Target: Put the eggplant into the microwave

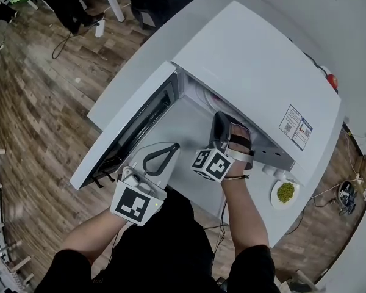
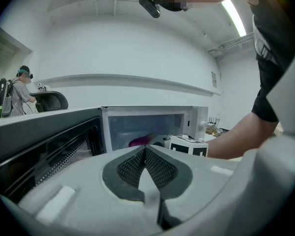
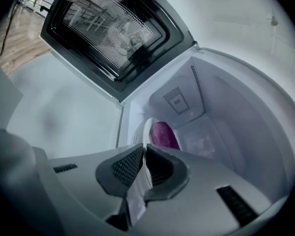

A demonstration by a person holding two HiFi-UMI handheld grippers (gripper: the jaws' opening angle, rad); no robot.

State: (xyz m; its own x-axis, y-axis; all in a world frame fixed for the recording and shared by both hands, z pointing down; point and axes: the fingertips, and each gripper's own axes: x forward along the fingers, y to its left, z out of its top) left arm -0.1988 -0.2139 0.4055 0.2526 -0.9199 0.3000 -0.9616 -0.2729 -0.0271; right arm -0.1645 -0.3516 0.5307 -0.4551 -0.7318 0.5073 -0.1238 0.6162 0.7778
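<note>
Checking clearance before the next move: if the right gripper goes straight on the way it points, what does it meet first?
Probably the eggplant, lying on the white plate inside the microwave, directly ahead of the right gripper. How far off it is cannot be judged.

A small plate [image 1: 275, 195] of green food rests on the white table [image 1: 125, 81].

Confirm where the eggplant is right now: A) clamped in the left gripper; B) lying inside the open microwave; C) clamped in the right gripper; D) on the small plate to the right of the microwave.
B: the right gripper view shows the purple eggplant lying inside the microwave, beyond the right gripper, whose jaws have nothing between them.
</note>
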